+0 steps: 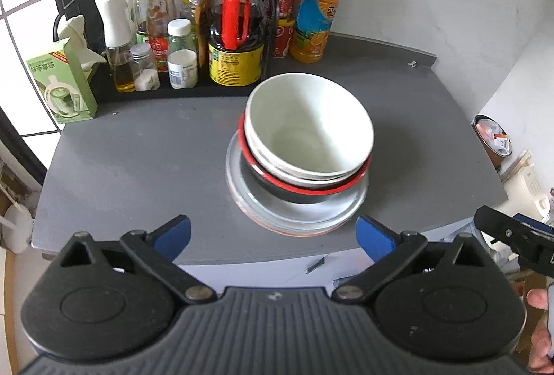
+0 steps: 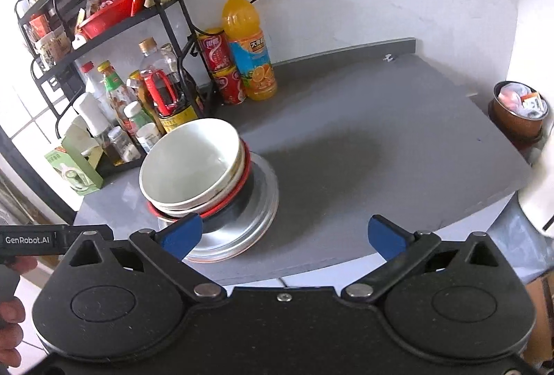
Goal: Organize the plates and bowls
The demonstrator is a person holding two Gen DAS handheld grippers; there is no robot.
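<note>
The left hand-held gripper [image 1: 273, 238] is seen with its blue fingers spread wide and nothing between them, held at the near edge of the grey bench [image 1: 138, 167]. The right hand-held gripper [image 2: 285, 236] is likewise spread open and empty, at the same near edge. Just beyond the left hand-held gripper, a stack of dishes is set on the bench. At its bottom, flat plates [image 1: 304, 219] are piled. On the plates a black bowl with a red rim [image 1: 277, 183] is placed, and white bowls [image 1: 311, 129] are nested in it, tilted. Behind the stack, bottles and jars are crowded on a black rack [image 1: 162, 29]. Beside the rack, behind the stack, an orange juice bottle [image 1: 316, 11] is stood against the wall.
</note>
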